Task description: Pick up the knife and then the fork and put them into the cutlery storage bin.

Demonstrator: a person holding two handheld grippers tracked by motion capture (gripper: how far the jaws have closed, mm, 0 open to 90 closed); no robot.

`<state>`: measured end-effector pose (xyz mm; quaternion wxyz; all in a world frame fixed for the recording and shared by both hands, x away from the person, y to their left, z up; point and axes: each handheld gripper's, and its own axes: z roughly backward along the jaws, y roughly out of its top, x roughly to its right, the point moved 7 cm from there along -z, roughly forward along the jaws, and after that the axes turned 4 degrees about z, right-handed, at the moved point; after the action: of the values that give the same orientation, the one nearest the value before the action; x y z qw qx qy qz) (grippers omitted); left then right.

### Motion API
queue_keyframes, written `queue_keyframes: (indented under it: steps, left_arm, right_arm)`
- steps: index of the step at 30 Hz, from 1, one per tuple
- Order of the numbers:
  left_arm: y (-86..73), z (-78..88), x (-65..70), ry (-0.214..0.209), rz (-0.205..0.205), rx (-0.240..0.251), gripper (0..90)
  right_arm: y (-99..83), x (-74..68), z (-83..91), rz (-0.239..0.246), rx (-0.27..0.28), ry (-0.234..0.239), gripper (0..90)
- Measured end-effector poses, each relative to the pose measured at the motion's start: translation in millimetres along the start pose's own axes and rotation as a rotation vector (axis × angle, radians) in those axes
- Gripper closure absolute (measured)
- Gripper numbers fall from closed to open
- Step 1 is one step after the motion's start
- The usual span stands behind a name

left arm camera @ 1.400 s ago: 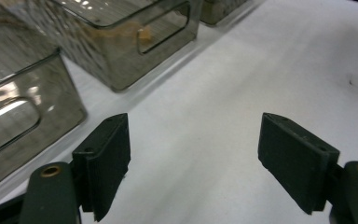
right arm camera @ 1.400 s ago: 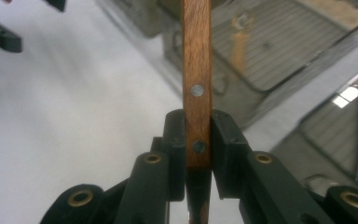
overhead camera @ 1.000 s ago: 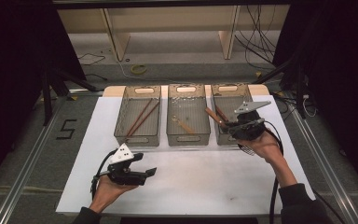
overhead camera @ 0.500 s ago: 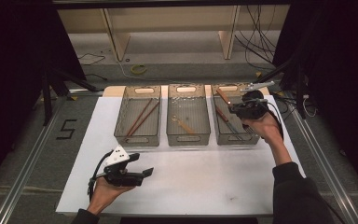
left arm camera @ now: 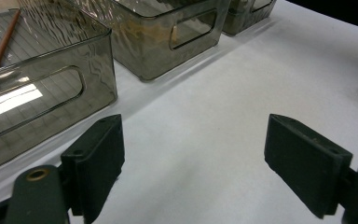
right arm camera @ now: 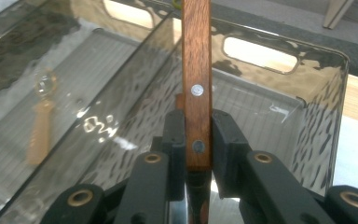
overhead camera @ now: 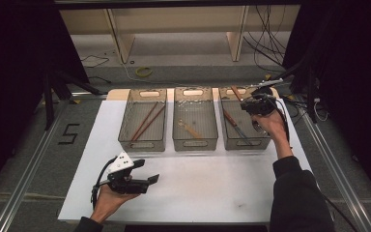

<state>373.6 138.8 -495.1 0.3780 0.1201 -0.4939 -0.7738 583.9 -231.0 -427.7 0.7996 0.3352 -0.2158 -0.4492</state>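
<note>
- Low in the left part of the high view, the left gripper (overhead camera: pixel 150 179) lies level in a hand just above the white mat (overhead camera: pixel 212 188); in the left gripper view its jaws stand wide apart with only bare mat between them, so it is released and grips nothing.
- Beyond it, across the middle of the high view, three clear bins stand in a row on the mat; the left bin (overhead camera: pixel 143 144) holds two long brown sticks (overhead camera: pixel 145 123) lying slantwise; the middle bin (overhead camera: pixel 195 143) holds a small pale wooden utensil (overhead camera: pixel 189 129).
- At the right end of the row, the right bin (overhead camera: pixel 245 143) holds a thin utensil (overhead camera: pixel 235 125) lying slantwise on its floor.
- Above the far end of that bin, in the upper right of the high view, the right gripper (overhead camera: pixel 248 103) is clenched on a knife (right arm camera: pixel 196 88); in the right gripper view its pads press both sides of the brown riveted handle, which rises up the middle of the frame over the bin.
</note>
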Motion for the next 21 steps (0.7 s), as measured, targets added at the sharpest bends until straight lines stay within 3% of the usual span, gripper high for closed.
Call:
queue_keyframes:
  steps: [17, 18, 21]
  left_arm:
    - [-0.8, -0.4, -0.2, -0.002, -0.003, -0.005, 19.1]
    - [-0.7, -0.3, -0.2, -0.002, -0.003, -0.005, 19.1]
    - [-0.9, -0.4, -0.3, -0.001, -0.002, -0.007, 18.9]
  right_arm:
    - [-5.5, 5.6, -25.1, -0.044, -0.043, -0.046, 76.6]
    - [-5.9, 5.9, -25.9, -0.045, -0.048, -0.051, 75.6]
    - [-6.2, 7.3, -27.7, -0.076, -0.051, -0.043, 59.9]
